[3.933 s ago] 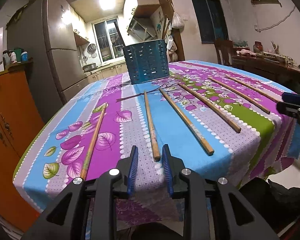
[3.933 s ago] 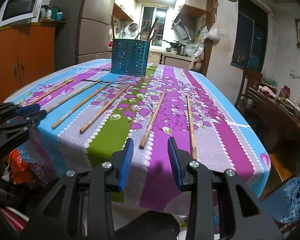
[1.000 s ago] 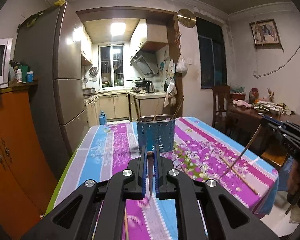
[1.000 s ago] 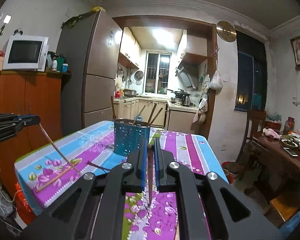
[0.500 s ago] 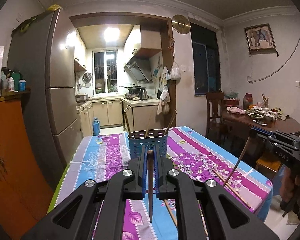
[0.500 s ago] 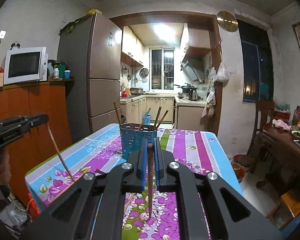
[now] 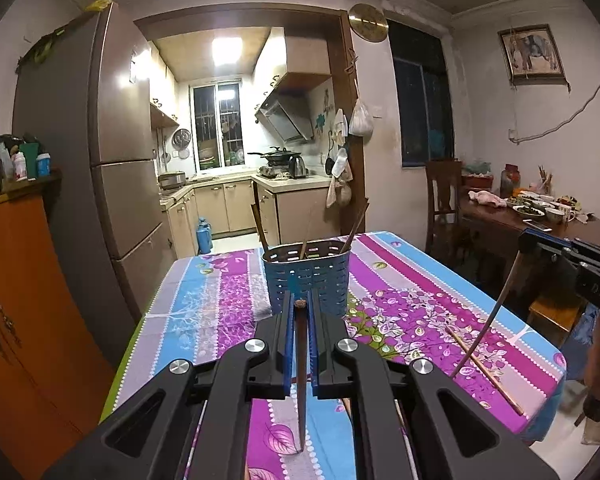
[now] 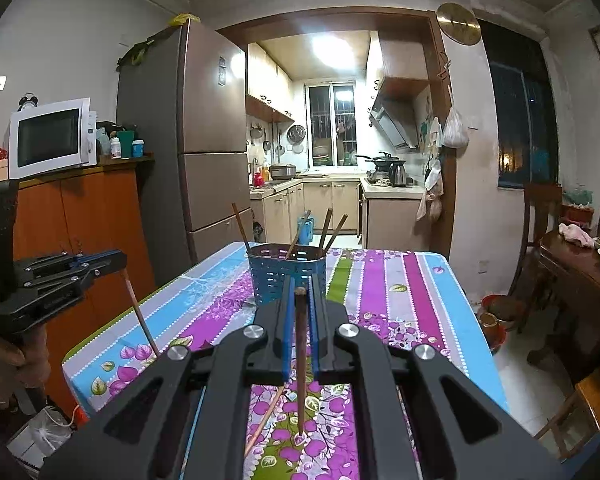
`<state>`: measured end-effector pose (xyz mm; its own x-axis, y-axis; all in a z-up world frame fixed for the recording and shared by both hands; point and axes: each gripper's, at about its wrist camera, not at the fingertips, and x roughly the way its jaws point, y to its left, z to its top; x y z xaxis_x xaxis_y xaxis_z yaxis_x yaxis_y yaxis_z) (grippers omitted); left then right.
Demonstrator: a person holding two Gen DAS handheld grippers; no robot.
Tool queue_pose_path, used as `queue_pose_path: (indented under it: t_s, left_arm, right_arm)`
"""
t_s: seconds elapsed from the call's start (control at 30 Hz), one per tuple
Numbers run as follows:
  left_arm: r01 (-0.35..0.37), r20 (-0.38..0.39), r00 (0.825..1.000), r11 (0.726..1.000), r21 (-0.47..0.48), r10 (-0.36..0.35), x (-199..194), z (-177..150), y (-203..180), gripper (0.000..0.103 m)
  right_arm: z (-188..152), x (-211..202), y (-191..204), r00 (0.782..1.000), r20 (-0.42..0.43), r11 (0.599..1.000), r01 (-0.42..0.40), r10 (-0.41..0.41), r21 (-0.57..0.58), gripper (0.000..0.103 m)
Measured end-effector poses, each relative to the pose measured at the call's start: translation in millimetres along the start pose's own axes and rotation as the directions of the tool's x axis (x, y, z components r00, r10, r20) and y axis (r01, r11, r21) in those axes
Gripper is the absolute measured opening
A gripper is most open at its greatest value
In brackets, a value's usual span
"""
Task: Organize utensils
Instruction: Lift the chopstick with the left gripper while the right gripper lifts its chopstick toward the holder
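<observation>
Carrying two chopsticks toward the holder is the step in hand, as I judge it; both are lifted off the table (image 7: 220, 280) and neither is above the holder's mouth yet. The table, with a striped flowered cloth, fills the lower part of both views; the blue holder (image 7: 306, 276) stands near its far edge, about the middle, and has already several chopsticks leaning inside. At least one loose chopstick (image 7: 484, 364) lies on the cloth toward the right edge in the left view, and another (image 8: 264, 420) shows under the right gripper, so more trips remain.

The left gripper (image 7: 300, 312) is pressed together on the thick end of a chopstick (image 7: 301, 380); the stick hangs down between the blue pads, its tip pointing at the cloth near the front edge. The right gripper (image 8: 300, 300) pinches its own chopstick (image 8: 300, 360) in the same way, top end just above the pads, tip hanging free over the cloth.

The next move calls, I think, for bringing each gripper forward and higher until the hanging tip clears the holder's rim; then lowering the tip inside an open space between the sticks already there; only then spreading the pads. The two hands should go one after the other; the holder's mouth is narrow for two grippers together, and a tip that strikes the rim could tip the holder.
</observation>
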<state>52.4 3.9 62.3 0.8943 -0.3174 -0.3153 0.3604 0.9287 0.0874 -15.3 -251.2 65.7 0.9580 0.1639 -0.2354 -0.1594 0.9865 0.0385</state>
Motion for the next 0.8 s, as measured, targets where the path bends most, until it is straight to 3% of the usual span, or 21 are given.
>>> queue_pose_path:
  t_s: [0.33, 0.8]
  left_arm:
    - [-0.008, 0.020, 1.000, 1.000, 0.022, 0.008, -1, 9, -9, 0.008]
    - [-0.090, 0.071, 0.994, 0.993, 0.080, 0.084, -7, 25, -19, 0.008]
  right_arm:
    - [11, -2, 3, 0.999, 0.039, 1.000, -0.024, 0.025, -0.018, 0.005]
    - [33, -14, -5, 0.992, 0.118, 0.998, -0.046, 0.050, -0.036, 0.005]
